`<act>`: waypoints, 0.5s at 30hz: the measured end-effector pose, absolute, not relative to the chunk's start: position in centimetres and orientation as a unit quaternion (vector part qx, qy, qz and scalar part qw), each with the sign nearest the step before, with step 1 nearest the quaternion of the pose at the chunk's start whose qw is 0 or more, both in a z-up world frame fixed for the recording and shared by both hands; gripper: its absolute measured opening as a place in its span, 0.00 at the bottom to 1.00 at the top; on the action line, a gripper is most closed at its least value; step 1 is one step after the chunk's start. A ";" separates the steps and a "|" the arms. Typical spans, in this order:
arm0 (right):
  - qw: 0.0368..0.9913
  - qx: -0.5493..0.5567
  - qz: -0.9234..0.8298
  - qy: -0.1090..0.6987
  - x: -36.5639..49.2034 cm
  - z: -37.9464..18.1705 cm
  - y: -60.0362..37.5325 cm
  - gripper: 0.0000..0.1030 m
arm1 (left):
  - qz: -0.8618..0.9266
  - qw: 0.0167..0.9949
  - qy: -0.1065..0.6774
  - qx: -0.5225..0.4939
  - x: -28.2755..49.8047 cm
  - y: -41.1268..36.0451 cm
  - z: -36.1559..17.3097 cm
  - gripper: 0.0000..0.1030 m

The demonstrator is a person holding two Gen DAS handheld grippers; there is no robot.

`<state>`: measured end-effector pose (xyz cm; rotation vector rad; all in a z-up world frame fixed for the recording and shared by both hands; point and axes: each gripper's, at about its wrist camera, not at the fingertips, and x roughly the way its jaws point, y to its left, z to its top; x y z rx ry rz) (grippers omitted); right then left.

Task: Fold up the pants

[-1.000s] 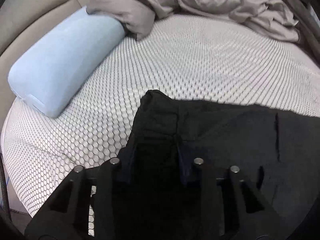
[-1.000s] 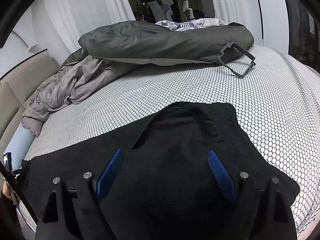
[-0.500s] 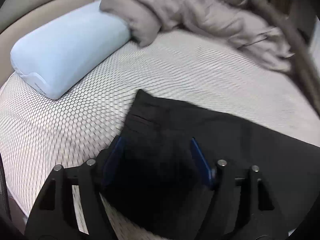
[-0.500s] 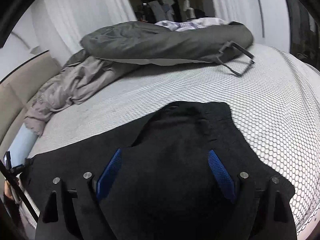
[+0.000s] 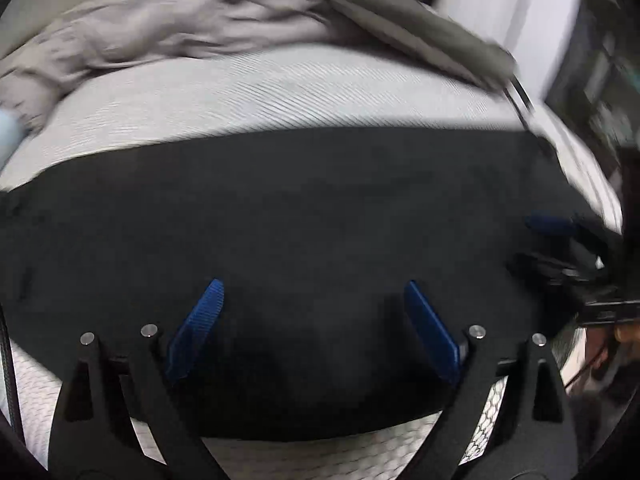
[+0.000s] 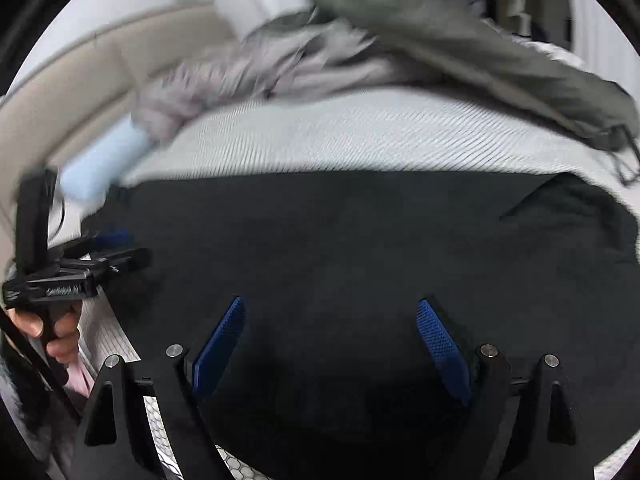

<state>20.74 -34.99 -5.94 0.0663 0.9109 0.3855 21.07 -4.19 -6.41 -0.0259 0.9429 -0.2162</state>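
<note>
Pants (image 5: pixel 304 216) flat along near edge of bed (image 5: pixel 280 92). Soft, limp, light; likely to sag, crease.

Left claw (image 5: pixel 314 320) opening, nothing between pads. Right claw (image 6: pixel 332 340) open, empty.

Best hold: pinch far edge, both ends.

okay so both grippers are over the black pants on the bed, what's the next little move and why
Probably lower both grippers onto the near edge of the black pants and pinch it. The pants lie spread flat on the honeycomb-patterned bed, the left gripper is opening with nothing pinched, and the right gripper stands open above the cloth, so neither has a hold for a fold.
</note>
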 end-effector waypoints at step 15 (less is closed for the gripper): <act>0.890 -0.006 -0.061 0.452 16.0 -8.3 -52.5 0.87 | -0.105 0.887 0.448 0.028 19.4 -4.5 -8.4 0.98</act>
